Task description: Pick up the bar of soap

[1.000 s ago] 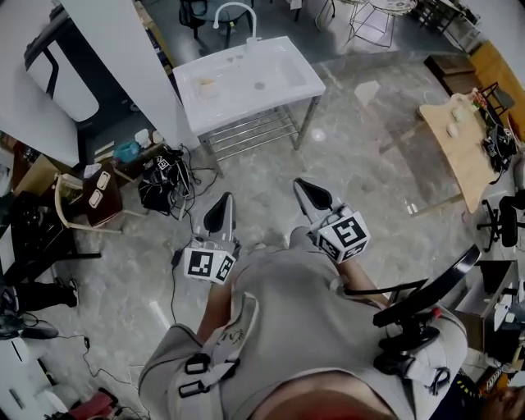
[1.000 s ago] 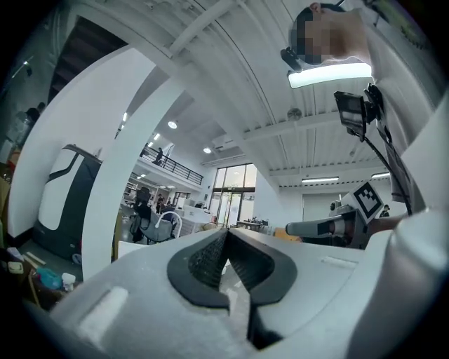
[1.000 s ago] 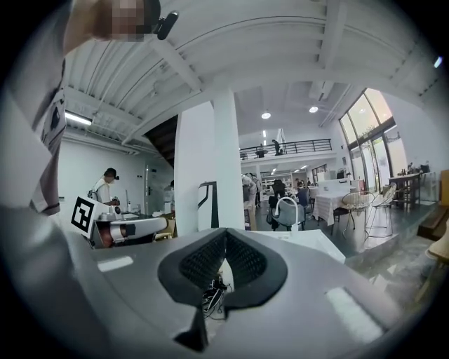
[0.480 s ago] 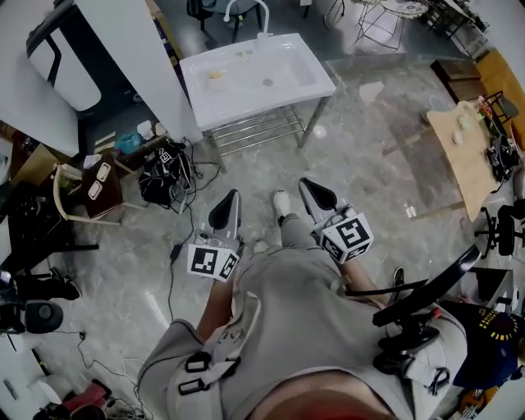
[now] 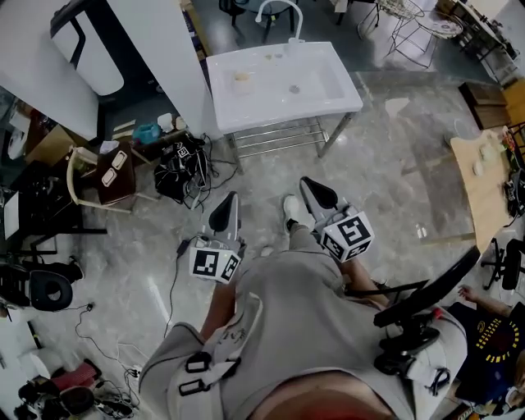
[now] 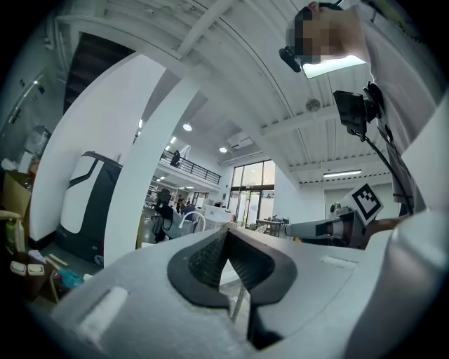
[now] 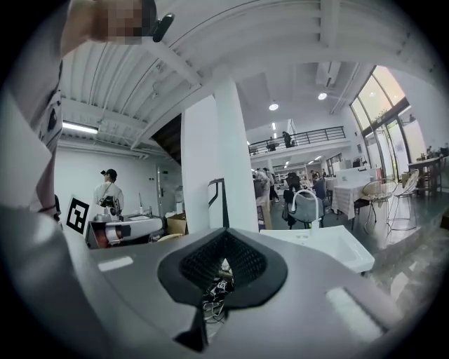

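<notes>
- The left tool [image 5: 226,202] sits at lower centre of the head view, in front of the person's grey top [image 5: 287,328]. Its black pads are pressed together, with nothing between them.
- The right tool [image 5: 307,185] is just right of it. It is likewise closed on nothing, and its marker cube faces up.
- Between the two tools a white shoe [image 5: 291,208] rests on the grey stone floor [image 5: 394,164].
- Further up and left, a black bag [image 5: 182,175] lies among loose cables.
- Beyond, at upper centre, a white sink [image 5: 279,105] stands on metal legs, with a curved faucet [image 5: 279,10] at its far edge.
- The bar of soap [image 5: 240,78], small and pale yellow, lies on the sink's flat left part, well apart from both tools.
</notes>
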`<control>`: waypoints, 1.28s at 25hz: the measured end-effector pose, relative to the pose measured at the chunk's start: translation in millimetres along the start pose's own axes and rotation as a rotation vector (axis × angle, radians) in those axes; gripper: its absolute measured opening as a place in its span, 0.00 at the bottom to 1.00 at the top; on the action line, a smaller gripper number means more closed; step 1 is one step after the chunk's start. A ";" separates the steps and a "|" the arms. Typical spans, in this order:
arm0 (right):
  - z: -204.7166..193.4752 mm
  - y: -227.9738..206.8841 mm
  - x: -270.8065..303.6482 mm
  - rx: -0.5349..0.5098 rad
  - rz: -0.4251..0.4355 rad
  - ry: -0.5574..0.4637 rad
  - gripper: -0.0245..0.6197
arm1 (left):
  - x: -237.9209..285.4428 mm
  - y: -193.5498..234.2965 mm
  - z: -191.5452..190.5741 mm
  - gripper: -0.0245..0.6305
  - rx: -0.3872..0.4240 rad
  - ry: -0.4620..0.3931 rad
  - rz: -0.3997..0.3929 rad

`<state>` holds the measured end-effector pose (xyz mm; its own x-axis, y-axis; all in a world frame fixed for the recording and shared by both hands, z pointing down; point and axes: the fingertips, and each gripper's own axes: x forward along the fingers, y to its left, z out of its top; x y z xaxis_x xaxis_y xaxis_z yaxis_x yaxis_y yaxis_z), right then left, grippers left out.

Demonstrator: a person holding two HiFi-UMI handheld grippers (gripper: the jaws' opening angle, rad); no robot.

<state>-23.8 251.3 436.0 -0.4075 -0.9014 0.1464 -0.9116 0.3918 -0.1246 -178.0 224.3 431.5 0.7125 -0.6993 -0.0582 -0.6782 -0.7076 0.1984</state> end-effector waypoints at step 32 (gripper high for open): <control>23.4 -230.9 157.6 0.080 0.122 -0.016 0.04 | 245.7 72.6 0.9 0.03 0.040 0.052 0.242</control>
<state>123.8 14.4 464.9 -0.5138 -0.8508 0.1098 -0.8475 0.4836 -0.2187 -52.4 1.1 430.7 0.5363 -0.8432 0.0364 -0.8358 -0.5247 0.1616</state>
